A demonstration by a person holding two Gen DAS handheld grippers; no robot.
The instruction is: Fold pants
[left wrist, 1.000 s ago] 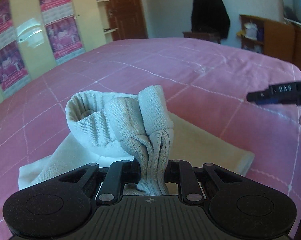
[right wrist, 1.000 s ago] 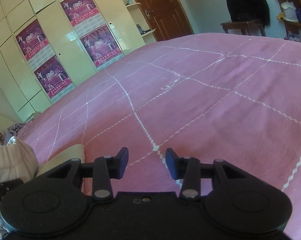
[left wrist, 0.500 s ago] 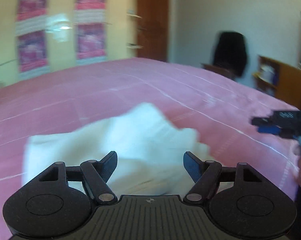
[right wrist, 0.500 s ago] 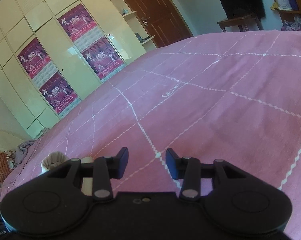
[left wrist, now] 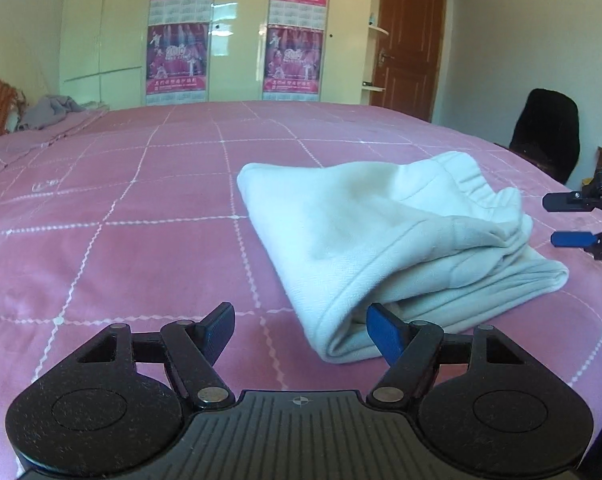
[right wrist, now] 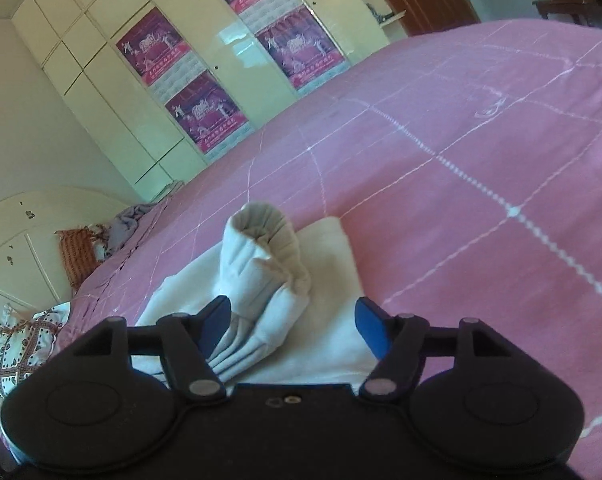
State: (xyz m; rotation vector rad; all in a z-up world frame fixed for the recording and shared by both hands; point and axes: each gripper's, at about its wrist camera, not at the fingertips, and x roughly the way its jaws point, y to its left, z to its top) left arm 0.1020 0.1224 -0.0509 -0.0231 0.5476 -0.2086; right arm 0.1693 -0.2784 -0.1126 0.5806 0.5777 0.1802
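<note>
**Both grippers released, pants bundled on the bed**

Your left gripper (left wrist: 301, 330) has its jaws spread wide with nothing between them; the near folded corner of the cream sweatpants (left wrist: 385, 252) lies just beside its right finger, but whether the two touch cannot be told. The pants sit in a loosely folded bundle on the pink checked bedspread (left wrist: 121, 208), toward the right edge of the bed as your left camera sees it, with the gathered elastic waistband (left wrist: 477, 184) raised at the far right of the bundle.

Your right gripper (right wrist: 293, 324) has just been opening its jaws. The bunched waistband stands up between its fingers and leans against the left one, while the right finger stands clear of the cloth, so nothing is clamped. From the left camera you see the same right gripper's fingers (left wrist: 573, 238) near the right edge, pointing in at the waistband end of the pants.
</note>
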